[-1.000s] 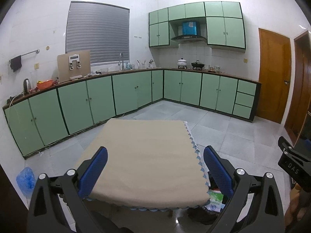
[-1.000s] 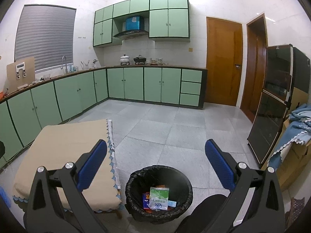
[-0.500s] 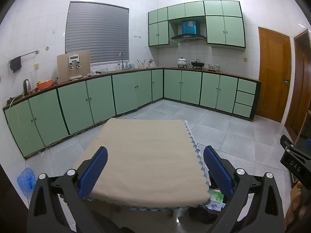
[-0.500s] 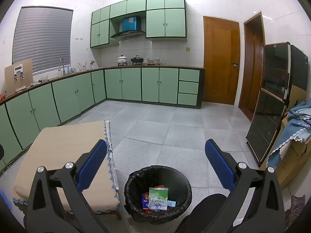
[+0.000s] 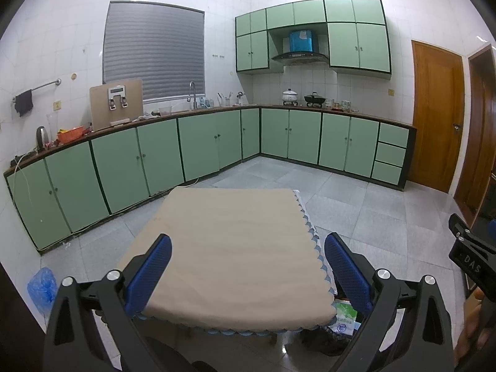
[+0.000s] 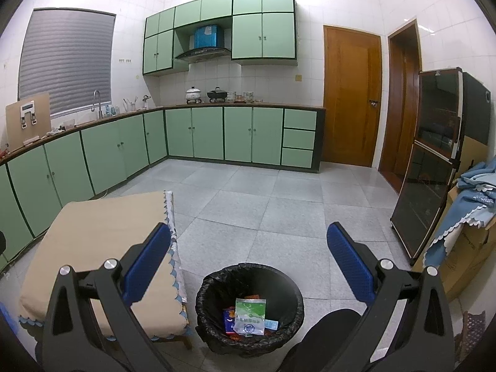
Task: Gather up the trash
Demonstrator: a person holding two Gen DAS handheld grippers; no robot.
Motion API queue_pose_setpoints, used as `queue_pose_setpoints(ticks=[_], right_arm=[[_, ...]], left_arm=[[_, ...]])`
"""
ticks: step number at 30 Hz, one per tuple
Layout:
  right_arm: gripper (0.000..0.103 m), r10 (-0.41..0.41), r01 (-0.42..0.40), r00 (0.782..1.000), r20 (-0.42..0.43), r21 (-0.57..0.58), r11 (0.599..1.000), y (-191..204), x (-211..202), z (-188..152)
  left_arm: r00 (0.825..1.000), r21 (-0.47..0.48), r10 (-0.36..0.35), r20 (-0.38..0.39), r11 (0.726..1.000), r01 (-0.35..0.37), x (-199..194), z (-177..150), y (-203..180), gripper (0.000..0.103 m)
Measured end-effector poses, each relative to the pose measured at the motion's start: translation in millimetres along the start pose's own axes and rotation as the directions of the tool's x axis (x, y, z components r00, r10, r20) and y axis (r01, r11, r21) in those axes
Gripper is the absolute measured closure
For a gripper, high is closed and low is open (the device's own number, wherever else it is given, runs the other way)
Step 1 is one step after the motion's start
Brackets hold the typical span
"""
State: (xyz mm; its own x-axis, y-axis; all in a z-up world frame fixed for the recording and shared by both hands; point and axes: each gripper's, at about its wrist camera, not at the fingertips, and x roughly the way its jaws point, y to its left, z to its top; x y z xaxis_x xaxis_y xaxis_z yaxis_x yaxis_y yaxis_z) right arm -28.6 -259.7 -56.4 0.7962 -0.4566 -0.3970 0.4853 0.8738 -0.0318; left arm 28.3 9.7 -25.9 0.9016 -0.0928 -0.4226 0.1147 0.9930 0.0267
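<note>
A black-lined trash bin (image 6: pixel 214 282) stands on the floor by the table's right corner. Inside lie a white and green packet (image 6: pixel 249 315), a red wrapper and a small blue one. My right gripper (image 6: pixel 248 255) hovers open above the bin with nothing between its blue pads. My left gripper (image 5: pixel 248 266) is open over the near edge of the low table (image 5: pixel 229 241), which wears a bare beige cloth. In the left wrist view the bin (image 5: pixel 322 339) and the packet (image 5: pixel 344 319) peek out past the table's right corner, and part of the other gripper's black body (image 5: pixel 468 254) shows at the right edge.
Green base cabinets (image 5: pixel 155 161) with a cluttered counter line the left and far walls. Two wooden doors (image 6: pixel 350 96) stand at the right. A dark glass cabinet (image 6: pixel 434 161) and a cardboard box draped in blue cloth (image 6: pixel 465 204) are at the right. A blue bag (image 5: pixel 42 285) lies on the floor, left.
Both views have drifted slightly; the right wrist camera has turned a little to the left. Both grippers stay open and nothing was picked up or dropped.
</note>
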Motion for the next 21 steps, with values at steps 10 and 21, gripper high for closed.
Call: queue_pose_setpoints(ticks=[10, 21], right_arm=[[0.005, -0.006, 0.006, 1.000, 0.004, 0.007, 1.000, -3.0, 1.0, -1.4], [0.005, -0.006, 0.006, 1.000, 0.004, 0.007, 1.000, -3.1, 0.9, -1.8]], left_arm=[[1.000, -0.001, -0.001, 0.002, 1.000, 0.001, -0.7, 0.0, -0.5, 0.006], [1.000, -0.003, -0.002, 0.004, 1.000, 0.002, -0.9, 0.3, 0.1, 0.006]])
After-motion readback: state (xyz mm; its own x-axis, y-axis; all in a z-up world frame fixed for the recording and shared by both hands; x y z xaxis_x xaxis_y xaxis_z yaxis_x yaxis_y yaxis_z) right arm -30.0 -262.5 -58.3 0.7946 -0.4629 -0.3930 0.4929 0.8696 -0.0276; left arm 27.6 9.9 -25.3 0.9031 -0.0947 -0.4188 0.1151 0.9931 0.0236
